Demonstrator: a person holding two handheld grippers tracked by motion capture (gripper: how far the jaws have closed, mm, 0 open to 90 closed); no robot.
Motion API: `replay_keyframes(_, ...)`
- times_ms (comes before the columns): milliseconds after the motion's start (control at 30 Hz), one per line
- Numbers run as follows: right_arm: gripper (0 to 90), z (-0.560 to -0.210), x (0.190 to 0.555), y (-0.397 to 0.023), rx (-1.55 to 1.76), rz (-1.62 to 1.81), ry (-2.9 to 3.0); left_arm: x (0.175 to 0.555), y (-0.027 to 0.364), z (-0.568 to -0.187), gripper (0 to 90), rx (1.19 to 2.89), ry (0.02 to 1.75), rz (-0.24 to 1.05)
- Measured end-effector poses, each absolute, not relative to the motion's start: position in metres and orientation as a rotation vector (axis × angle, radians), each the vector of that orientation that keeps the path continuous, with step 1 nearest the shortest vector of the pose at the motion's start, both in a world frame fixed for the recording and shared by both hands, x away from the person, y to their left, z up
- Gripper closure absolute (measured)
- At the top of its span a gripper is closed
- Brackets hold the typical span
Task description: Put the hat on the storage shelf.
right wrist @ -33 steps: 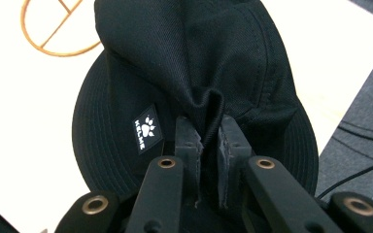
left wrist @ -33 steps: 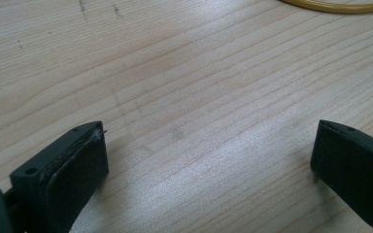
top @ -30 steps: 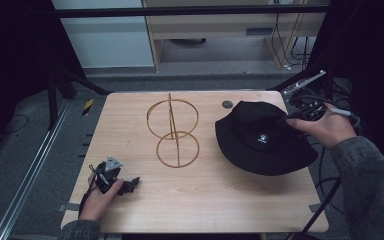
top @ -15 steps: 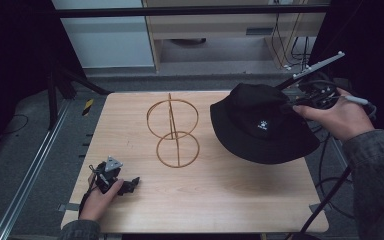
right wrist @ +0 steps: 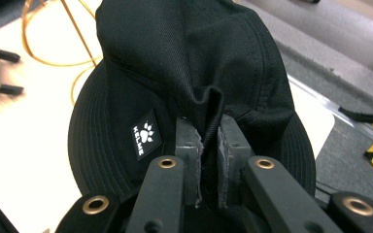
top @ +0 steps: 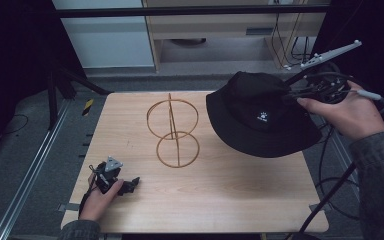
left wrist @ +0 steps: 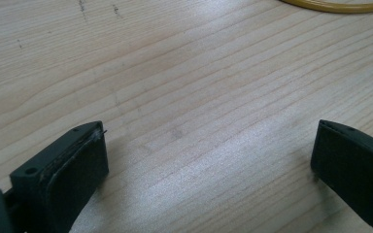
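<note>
A black bucket hat point(top: 260, 112) with a small white paw label hangs in the air over the table's right side, pinched by its crown. My right gripper point(top: 292, 95) is shut on a fold of that crown point(right wrist: 209, 109), its pads point(right wrist: 187, 145) squeezing the cloth between them. A gold wire stand point(top: 172, 131) made of two rings on an upright stands at the table's middle, left of the hat. My left gripper point(top: 130, 184) rests low at the front left of the wooden table point(top: 220, 200), jaws wide open over bare wood point(left wrist: 209, 141).
The stand's ring edge point(left wrist: 340, 5) lies just beyond the left gripper. Cables hang off the table's right edge point(top: 330, 165). A metal rail point(top: 35, 165) runs along the floor on the left. Shelving stands behind the table.
My right gripper has lifted the hat off the table and carried it up and slightly back. The left gripper has stayed put.
</note>
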State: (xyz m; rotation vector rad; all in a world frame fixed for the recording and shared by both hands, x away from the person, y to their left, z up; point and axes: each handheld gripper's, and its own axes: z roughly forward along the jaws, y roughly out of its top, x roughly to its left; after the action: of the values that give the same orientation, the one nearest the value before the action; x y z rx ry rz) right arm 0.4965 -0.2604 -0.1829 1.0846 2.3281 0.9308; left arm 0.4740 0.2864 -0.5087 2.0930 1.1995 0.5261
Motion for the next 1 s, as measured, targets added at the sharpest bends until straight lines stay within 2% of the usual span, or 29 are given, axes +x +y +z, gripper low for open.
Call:
replay_keyframes(467, 82.3, -0.156, 0.481, -0.230, 0.951, 1.102, 2.273, 0.474, 0.286, -0.509, 0.0, 2.095, 1.199, 0.526)
replay_keyframes(1000, 82.5, -0.149, 0.491, -0.181, 0.835, 1.193, 2.275, 0.474, 0.286, -0.509, 0.0, 2.096, 1.199, 0.526)
